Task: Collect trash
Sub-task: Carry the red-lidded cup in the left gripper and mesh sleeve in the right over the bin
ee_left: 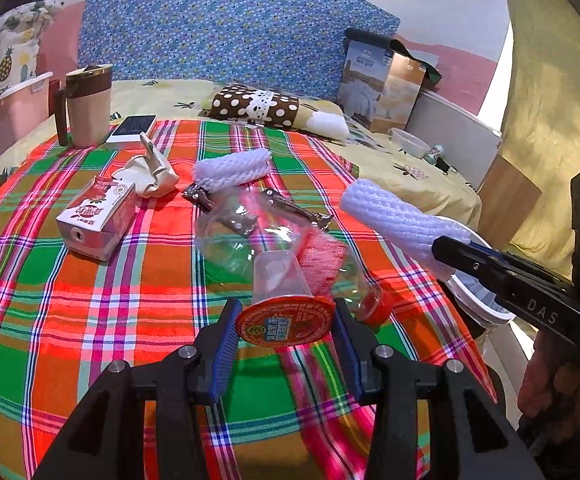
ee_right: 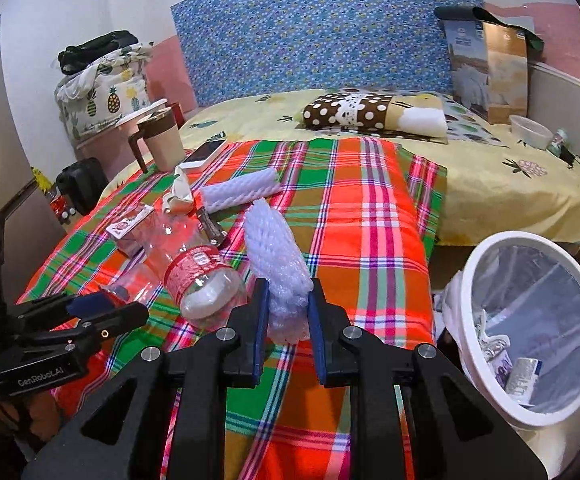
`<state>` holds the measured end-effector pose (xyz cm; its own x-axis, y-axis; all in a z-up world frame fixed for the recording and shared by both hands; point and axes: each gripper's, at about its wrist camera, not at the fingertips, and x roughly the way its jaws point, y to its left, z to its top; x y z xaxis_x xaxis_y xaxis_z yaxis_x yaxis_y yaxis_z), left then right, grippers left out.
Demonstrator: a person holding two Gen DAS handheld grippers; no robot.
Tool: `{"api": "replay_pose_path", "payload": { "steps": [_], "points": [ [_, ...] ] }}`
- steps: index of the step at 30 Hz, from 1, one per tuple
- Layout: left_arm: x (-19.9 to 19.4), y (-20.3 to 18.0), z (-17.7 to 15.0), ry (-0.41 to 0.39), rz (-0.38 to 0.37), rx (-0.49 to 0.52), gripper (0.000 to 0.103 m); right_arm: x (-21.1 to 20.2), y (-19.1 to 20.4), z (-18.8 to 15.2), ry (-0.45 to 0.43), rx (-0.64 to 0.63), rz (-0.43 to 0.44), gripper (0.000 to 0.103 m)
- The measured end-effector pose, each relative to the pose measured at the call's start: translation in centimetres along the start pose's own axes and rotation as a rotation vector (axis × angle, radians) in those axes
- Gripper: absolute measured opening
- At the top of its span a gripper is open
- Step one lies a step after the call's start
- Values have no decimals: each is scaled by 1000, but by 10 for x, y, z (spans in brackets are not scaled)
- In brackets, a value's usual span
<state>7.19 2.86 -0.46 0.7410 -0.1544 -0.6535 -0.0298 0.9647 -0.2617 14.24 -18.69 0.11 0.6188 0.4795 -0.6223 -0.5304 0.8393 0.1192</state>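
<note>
My left gripper [ee_left: 285, 330] is shut on a clear plastic cup with an orange foil lid [ee_left: 285, 320], held low over the plaid cloth. My right gripper [ee_right: 288, 312] is shut on a white foam net sleeve [ee_right: 275, 256], lifted above the cloth; the sleeve also shows in the left wrist view [ee_left: 402, 220]. On the cloth lie a clear plastic bottle with a red label [ee_right: 197, 268], a second foam sleeve [ee_left: 231, 170], a pink carton [ee_left: 97, 218], a crumpled white wrapper [ee_left: 151, 172] and a dark snack wrapper [ee_left: 298, 210]. A white bin [ee_right: 486, 260] stands at the right.
The plaid cloth [ee_left: 89, 320] covers a bed with a yellow sheet [ee_right: 490, 184]. A beige mug [ee_left: 87, 106] and a phone [ee_left: 131, 130] sit at the cloth's far left. A dotted pillow [ee_left: 255, 106], a bag [ee_left: 382, 84] and a bowl [ee_right: 530, 132] lie further back.
</note>
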Motion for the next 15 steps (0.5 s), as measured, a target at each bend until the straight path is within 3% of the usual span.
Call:
{"api": "replay_pose_path", "payload": {
  "steps": [15],
  "points": [
    [-5,-30,3,-15,-44,49,45,-16,-12,-10,-29,41,-21,21]
  ]
}}
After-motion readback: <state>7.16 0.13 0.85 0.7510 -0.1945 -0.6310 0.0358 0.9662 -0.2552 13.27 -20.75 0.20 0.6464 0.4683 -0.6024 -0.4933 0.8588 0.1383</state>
